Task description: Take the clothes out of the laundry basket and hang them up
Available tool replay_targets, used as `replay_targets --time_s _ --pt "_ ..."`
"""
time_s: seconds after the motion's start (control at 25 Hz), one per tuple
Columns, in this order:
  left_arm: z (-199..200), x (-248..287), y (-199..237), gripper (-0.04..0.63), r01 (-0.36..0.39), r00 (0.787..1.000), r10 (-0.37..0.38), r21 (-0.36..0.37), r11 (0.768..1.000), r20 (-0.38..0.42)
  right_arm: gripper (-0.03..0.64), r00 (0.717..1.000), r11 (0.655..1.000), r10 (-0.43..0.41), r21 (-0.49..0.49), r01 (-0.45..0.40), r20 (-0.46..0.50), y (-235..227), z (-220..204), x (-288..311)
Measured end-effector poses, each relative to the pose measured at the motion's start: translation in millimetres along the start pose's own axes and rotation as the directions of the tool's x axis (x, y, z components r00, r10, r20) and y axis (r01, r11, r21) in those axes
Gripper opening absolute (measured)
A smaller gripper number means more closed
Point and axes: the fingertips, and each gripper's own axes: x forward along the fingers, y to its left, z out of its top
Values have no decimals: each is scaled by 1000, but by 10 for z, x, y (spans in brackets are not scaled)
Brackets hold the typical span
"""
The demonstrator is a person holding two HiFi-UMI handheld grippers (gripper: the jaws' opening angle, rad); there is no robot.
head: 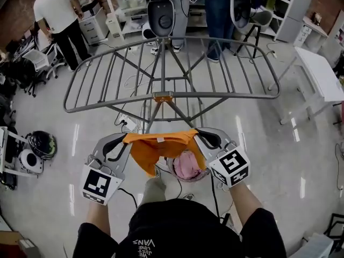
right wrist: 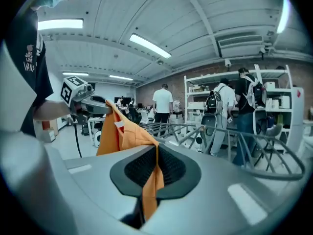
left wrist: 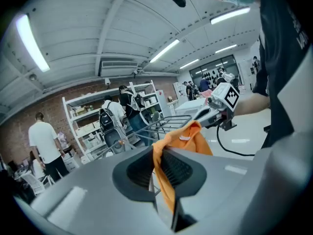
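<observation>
An orange garment hangs stretched between my two grippers, in front of the person's body. My left gripper is shut on its left top edge, and the cloth is pinched between the ribbed pads. My right gripper is shut on the right top edge, with orange cloth running down through its jaws. Under the garment stands the laundry basket with pink clothes in it. The grey drying rack spreads its two wings just beyond the grippers, with bare bars.
Two office chairs and several people stand behind the rack, near white shelves. A white table is at the right and a black helmet lies on the floor at the left. A black cable trails by the person's feet.
</observation>
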Motion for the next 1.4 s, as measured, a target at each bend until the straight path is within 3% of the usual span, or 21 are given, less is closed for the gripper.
replay_targets --time_s 0.24,0.56,0.8,1.04,1.2,1.4 --pt "268 -248 664 37 -119 992 120 -21 993 48 18 995 981 59 -188 -42 85 -90 1161 407" --pt "668 -547 1849 37 -288 953 282 36 957 110 18 975 908 166 -409 -92 149 -69 2629 1282" --pt "930 -898 2979 37 -412 910 397 157 897 116 18 949 888 257 -432 -156 184 87 3713 2277" --pt "882 -1006 3797 37 -508 861 493 197 838 124 18 936 873 298 -450 -189 185 225 4319 3327" --pt "919 -1129 4384 37 -546 837 537 238 803 104 18 934 868 309 -456 -199 180 415 4708 4052" --pt "974 -1235 4812 37 -565 817 569 336 753 98 18 917 868 311 -468 -166 251 659 5142 4660"
